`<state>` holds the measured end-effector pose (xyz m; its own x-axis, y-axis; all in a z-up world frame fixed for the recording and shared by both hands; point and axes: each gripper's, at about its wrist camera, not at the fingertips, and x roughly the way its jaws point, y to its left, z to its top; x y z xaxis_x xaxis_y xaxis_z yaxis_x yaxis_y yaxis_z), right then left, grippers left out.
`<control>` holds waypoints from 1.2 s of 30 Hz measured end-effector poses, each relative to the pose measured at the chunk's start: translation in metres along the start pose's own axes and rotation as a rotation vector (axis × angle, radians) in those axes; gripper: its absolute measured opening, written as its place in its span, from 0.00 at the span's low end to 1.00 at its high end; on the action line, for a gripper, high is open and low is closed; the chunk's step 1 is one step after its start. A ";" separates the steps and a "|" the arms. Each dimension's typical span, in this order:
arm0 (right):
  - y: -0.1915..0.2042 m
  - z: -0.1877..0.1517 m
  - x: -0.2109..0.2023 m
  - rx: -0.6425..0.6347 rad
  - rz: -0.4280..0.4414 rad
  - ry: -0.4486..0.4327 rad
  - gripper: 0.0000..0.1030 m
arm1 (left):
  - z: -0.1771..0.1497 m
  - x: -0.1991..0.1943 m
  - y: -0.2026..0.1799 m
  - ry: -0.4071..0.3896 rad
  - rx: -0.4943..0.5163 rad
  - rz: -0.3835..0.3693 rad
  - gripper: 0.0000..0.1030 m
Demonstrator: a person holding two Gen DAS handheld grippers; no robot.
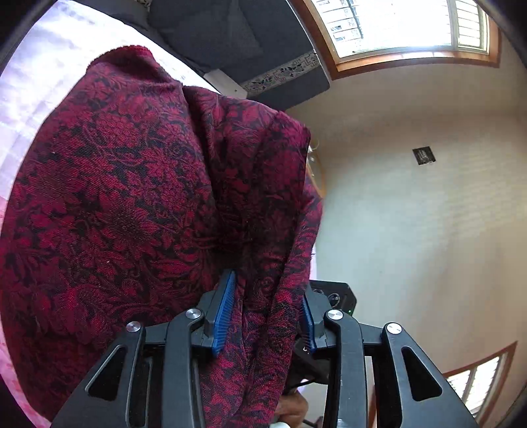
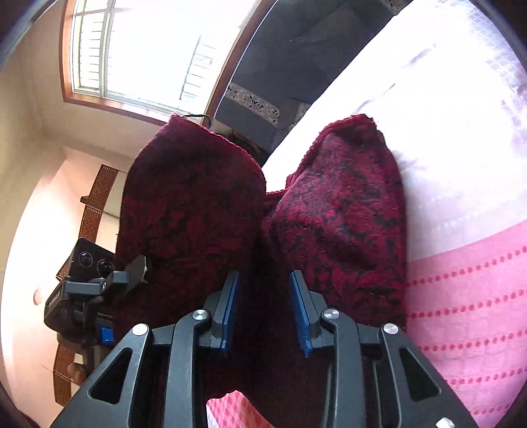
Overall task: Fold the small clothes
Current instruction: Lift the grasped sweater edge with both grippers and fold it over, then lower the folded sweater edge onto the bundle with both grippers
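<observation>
A dark red cloth [image 1: 131, 197] with a black flower pattern fills the left wrist view, draped over white bedding. A bunched fold of it hangs between the blue pads [image 1: 224, 309] of my left gripper [image 1: 266, 289], whose jaws stand apart and loose around it. In the right wrist view the same cloth [image 2: 342, 214] rises in two humps. My right gripper [image 2: 263, 276] stands open, with dark cloth lying in the gap between its pads [image 2: 301, 312] and not pinched. The left gripper [image 2: 85, 286] shows at the left of that view.
White quilted bedding [image 2: 444, 115] and a pink dotted sheet [image 2: 467, 312] lie under the cloth. A dark cushioned headboard [image 1: 237, 33] stands behind, with bright windows [image 1: 395, 26] and a cream wall [image 1: 411, 214]. A hand [image 1: 293, 408] shows at the bottom edge.
</observation>
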<state>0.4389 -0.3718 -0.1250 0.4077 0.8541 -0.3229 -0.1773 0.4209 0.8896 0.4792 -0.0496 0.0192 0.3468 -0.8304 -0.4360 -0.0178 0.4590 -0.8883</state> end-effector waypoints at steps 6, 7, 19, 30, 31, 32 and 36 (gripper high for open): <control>-0.031 0.001 -0.022 0.115 0.149 -0.044 0.51 | -0.002 -0.010 -0.015 0.003 0.092 -0.187 0.41; -0.035 0.001 -0.024 0.141 0.193 -0.052 0.53 | -0.004 -0.016 -0.020 -0.001 0.135 -0.188 0.43; 0.025 0.028 -0.011 -0.020 0.044 0.049 0.78 | -0.073 -0.031 0.030 -0.107 0.410 0.051 0.44; 0.051 0.041 0.029 -0.200 -0.127 0.098 0.24 | -0.099 -0.026 0.022 -0.106 0.479 -0.007 0.44; 0.055 0.042 0.025 -0.210 -0.102 0.080 0.23 | -0.098 -0.039 0.018 -0.149 0.483 -0.015 0.44; 0.056 0.045 0.020 -0.199 -0.046 0.055 0.23 | -0.098 -0.055 0.014 -0.204 0.495 -0.018 0.44; 0.040 0.050 0.007 -0.144 0.184 -0.041 0.22 | -0.094 -0.084 0.016 -0.383 0.542 0.093 0.57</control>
<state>0.4790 -0.3640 -0.0755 0.3924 0.9085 -0.1439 -0.3770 0.3016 0.8758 0.3616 -0.0020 0.0277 0.6769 -0.6549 -0.3360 0.3753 0.6998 -0.6078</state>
